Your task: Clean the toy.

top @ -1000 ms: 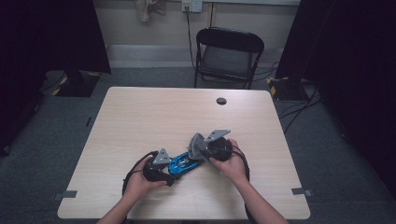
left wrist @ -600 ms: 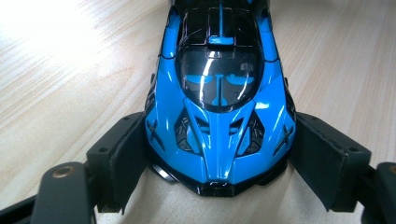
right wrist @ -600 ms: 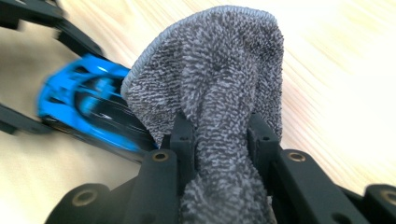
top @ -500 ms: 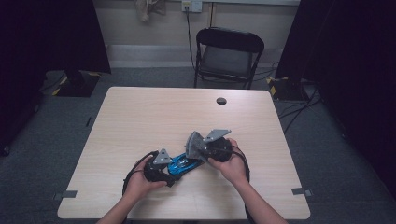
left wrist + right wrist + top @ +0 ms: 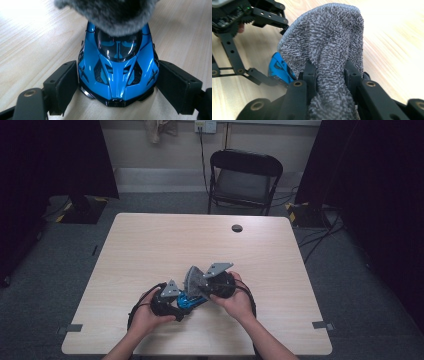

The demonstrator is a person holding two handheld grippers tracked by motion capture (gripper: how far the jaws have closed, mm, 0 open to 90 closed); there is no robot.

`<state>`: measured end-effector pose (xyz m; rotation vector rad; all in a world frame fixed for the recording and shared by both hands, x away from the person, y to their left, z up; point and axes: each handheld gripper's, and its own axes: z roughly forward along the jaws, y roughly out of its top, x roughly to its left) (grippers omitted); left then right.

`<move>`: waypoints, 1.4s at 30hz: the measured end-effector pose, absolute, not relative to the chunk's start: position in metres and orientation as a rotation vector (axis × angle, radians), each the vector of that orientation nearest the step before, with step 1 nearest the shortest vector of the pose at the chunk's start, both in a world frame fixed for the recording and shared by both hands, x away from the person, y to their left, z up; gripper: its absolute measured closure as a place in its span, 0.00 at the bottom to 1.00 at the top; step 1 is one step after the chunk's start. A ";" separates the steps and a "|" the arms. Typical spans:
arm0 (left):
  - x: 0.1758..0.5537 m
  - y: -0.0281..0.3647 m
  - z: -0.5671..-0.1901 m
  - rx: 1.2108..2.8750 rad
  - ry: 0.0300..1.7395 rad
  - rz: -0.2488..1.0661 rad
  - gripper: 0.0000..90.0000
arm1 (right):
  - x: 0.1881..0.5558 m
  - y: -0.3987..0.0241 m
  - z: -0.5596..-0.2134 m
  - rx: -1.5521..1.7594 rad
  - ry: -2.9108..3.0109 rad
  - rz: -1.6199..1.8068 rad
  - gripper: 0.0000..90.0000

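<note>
A glossy blue toy car (image 5: 117, 72) stands on the wooden table (image 5: 150, 250) near its front edge. My left gripper (image 5: 117, 85) straddles one end of it. Its jaws have just been opening a little, with the car between them, and both pads (image 5: 66, 82) still lie against the car's flanks. My right gripper (image 5: 329, 72) is shut on a bunched grey terry cloth (image 5: 324, 42). The cloth (image 5: 110, 15) hangs over the car's far end and hides it. In the high view the car (image 5: 189, 301) lies between the left gripper (image 5: 181, 304) and the right gripper (image 5: 201, 289).
A small black round disc (image 5: 237, 228) lies near the table's far edge. A black folding chair (image 5: 245, 175) stands behind the table. Cables loop on the table around both hands. Bare tabletop stretches to the left, right and far side.
The right gripper has carried the grey cloth a short way left, further over the car and closer to the left gripper. The left hand and the car have stayed put.
</note>
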<state>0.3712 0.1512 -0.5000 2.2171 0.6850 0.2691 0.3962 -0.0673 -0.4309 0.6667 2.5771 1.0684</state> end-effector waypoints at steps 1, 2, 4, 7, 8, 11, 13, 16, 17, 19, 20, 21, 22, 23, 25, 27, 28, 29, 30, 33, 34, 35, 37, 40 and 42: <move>0.371 0.151 -0.500 2.215 0.685 0.271 0.21 | 0.395 -0.066 -0.431 0.666 2.581 1.068 0.78; 0.372 0.151 -0.500 2.216 0.686 0.270 0.21 | 0.395 -0.065 -0.431 0.663 2.586 1.069 0.78; 0.372 0.150 -0.500 2.213 0.688 0.267 0.21 | 0.394 -0.062 -0.433 0.662 2.593 1.061 0.78; 0.371 0.150 -0.500 2.209 0.687 0.278 0.26 | 0.392 -0.058 -0.434 0.646 2.601 1.065 0.78; 0.371 0.151 -0.500 2.206 0.689 0.277 0.27 | 0.392 -0.056 -0.434 0.644 2.609 1.059 0.78; 0.372 0.152 -0.500 2.202 0.687 0.268 0.27 | 0.393 -0.051 -0.436 0.646 2.628 1.081 0.76; 0.371 0.152 -0.500 2.203 0.686 0.272 0.27 | 0.395 -0.045 -0.437 0.629 2.649 1.074 0.73; 0.372 0.152 -0.500 2.203 0.686 0.271 0.27 | 0.396 -0.038 -0.440 0.642 2.670 1.066 0.67; 0.372 0.152 -0.500 2.204 0.684 0.271 0.27 | 0.397 -0.036 -0.441 0.647 2.667 1.065 0.62; 0.372 0.151 -0.500 2.203 0.684 0.269 0.27 | 0.397 -0.033 -0.442 0.652 2.667 1.076 0.58; 0.372 0.151 -0.500 2.204 0.683 0.269 0.27 | 0.396 -0.032 -0.442 0.645 2.668 1.079 0.56; 0.373 0.151 -0.500 2.204 0.683 0.267 0.27 | 0.396 -0.032 -0.442 0.650 2.664 1.080 0.53; 0.373 0.151 -0.500 2.202 0.684 0.265 0.27 | 0.396 -0.031 -0.442 0.661 2.658 1.092 0.50; 0.373 0.151 -0.500 2.202 0.684 0.265 0.27 | 0.397 -0.031 -0.442 0.664 2.660 1.110 0.52; 0.373 0.151 -0.500 2.205 0.682 0.270 0.27 | 0.397 -0.030 -0.442 0.659 2.663 1.119 0.64; 0.372 0.151 -0.500 2.205 0.682 0.271 0.27 | 0.398 -0.029 -0.444 0.639 2.670 1.111 0.73; 0.372 0.151 -0.500 2.205 0.682 0.271 0.27 | 0.398 -0.029 -0.446 0.619 2.676 1.099 0.76; 0.372 0.151 -0.500 2.205 0.683 0.270 0.27 | 0.398 -0.028 -0.448 0.606 2.670 1.084 0.77; 0.372 0.151 -0.500 2.208 0.684 0.274 0.27 | 0.398 -0.028 -0.450 0.609 2.664 1.081 0.79; 0.373 0.150 -0.500 2.207 0.686 0.273 0.27 | 0.400 -0.030 -0.450 0.654 2.654 1.071 0.81; 0.373 0.150 -0.500 2.206 0.687 0.272 0.27 | 0.401 -0.030 -0.450 0.663 2.650 1.064 0.81; 0.373 0.149 -0.500 2.206 0.685 0.272 0.27 | 0.402 -0.031 -0.449 0.669 2.647 1.058 0.81; 0.373 0.149 -0.500 2.205 0.688 0.268 0.27 | 0.404 -0.033 -0.449 0.682 2.645 1.060 0.81; 0.374 0.148 -0.500 2.205 0.687 0.268 0.27 | 0.407 -0.035 -0.449 0.705 2.640 1.064 0.81; 0.374 0.148 -0.500 2.205 0.686 0.269 0.27 | 0.408 -0.035 -0.448 0.706 2.638 1.057 0.81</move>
